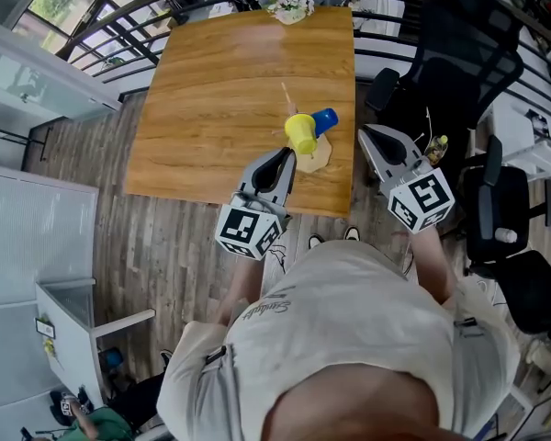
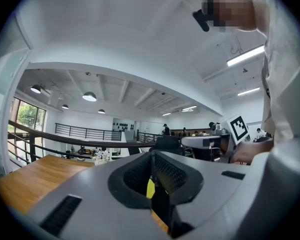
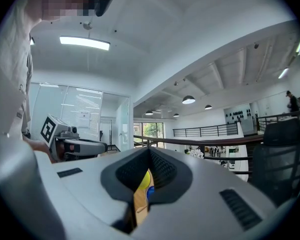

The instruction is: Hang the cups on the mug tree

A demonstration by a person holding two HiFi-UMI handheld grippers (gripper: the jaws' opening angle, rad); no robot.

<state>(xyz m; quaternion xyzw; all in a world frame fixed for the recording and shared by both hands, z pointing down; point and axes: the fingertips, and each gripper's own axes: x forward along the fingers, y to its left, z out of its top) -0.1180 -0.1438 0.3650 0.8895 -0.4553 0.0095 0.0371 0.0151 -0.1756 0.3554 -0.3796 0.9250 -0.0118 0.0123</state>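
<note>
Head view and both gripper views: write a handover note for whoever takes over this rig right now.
Left gripper: shut, empty, at the table's near edge, just short of the yellow cup.
Right gripper: shut, empty, by the table's right edge.
Yellow cup and blue cup: close together at the mug tree.
Done: both cups are at the tree; whether they hang on pegs cannot be told from above.
Left: check each cup and hang any that is loose.
</note>
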